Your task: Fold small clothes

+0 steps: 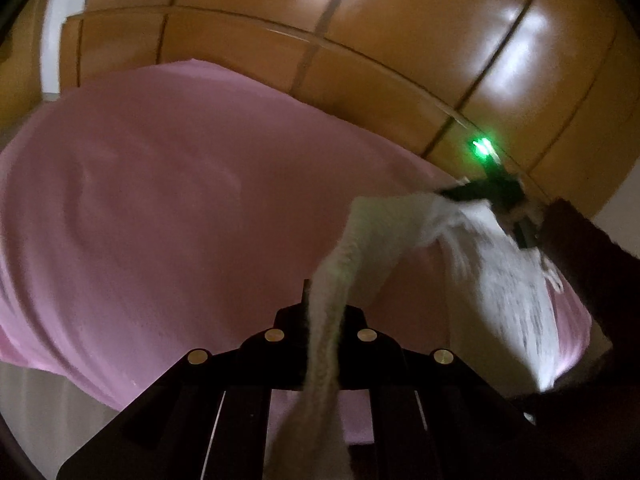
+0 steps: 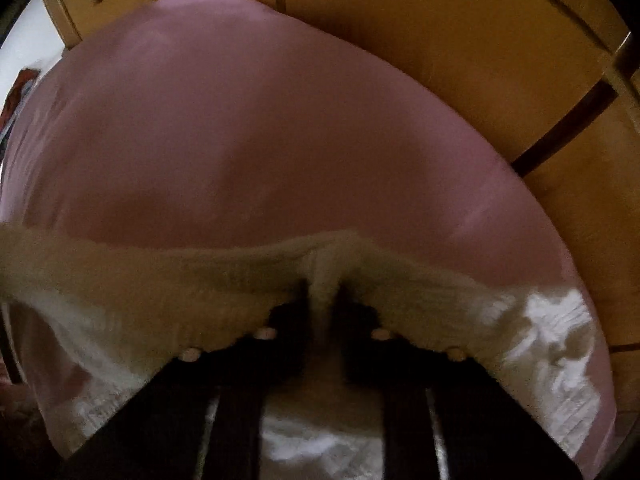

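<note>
A small white knitted garment [image 1: 496, 272] hangs in the air above the pink sheet [image 1: 160, 200]. My left gripper [image 1: 322, 308] is shut on one edge of it, and the cloth runs down between the jaws. My right gripper [image 1: 492, 192], seen far right with a green light, holds the other edge. In the right wrist view the right gripper [image 2: 322, 292] is shut on a fold of the garment [image 2: 160, 280], which spreads left and right across the view over the pink sheet [image 2: 280, 140]. The picture is blurred.
Wooden wardrobe panels [image 1: 400, 40] stand behind the bed and also show in the right wrist view [image 2: 480, 60]. A white wall strip [image 1: 60, 20] is at the far left. A dark sleeve [image 1: 592, 272] enters from the right.
</note>
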`<control>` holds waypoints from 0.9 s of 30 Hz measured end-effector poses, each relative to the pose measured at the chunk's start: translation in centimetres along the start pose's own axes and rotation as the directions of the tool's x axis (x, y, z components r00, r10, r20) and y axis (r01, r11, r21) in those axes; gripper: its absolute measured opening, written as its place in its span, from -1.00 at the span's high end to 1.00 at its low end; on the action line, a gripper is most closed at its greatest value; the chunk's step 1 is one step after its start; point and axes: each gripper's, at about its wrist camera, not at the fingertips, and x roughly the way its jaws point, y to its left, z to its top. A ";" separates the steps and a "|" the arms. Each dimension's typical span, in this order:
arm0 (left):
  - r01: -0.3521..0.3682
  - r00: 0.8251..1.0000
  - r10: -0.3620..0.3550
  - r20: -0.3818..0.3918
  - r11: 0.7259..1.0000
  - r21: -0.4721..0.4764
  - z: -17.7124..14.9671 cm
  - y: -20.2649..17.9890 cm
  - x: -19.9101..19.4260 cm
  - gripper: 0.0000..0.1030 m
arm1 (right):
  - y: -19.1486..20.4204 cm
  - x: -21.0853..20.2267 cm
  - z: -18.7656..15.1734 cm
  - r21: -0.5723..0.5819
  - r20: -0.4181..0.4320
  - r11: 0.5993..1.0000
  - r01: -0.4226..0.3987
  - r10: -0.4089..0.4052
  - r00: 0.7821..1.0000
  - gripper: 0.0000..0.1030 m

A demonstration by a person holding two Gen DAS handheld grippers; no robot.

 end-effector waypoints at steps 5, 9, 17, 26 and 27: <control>-0.043 0.997 0.043 0.063 0.999 -0.011 2.4 1.0 0.3 0.90 | -0.3 -1.4 0.4 0.010 0.062 1.000 0.028 -0.028 0.998 0.88; -0.087 0.990 0.085 0.117 0.996 0.019 4.5 0.8 0.2 0.90 | -1.8 -2.6 1.5 0.086 0.138 0.996 0.037 -0.048 0.989 0.89; -0.202 0.964 0.204 0.171 0.979 -0.029 11.2 2.0 4.3 0.90 | -6.1 -3.3 3.3 0.334 0.259 0.941 0.058 -0.151 0.954 0.92; -0.377 0.926 0.373 -0.055 0.916 -0.136 15.6 7.2 14.3 0.86 | -6.8 0.5 3.8 0.506 0.225 0.856 0.104 -0.247 0.942 0.78; -0.429 0.903 0.422 -0.080 0.893 -0.138 15.7 7.6 15.1 0.86 | -7.1 0.5 3.7 0.512 0.226 0.854 0.097 -0.242 0.944 0.63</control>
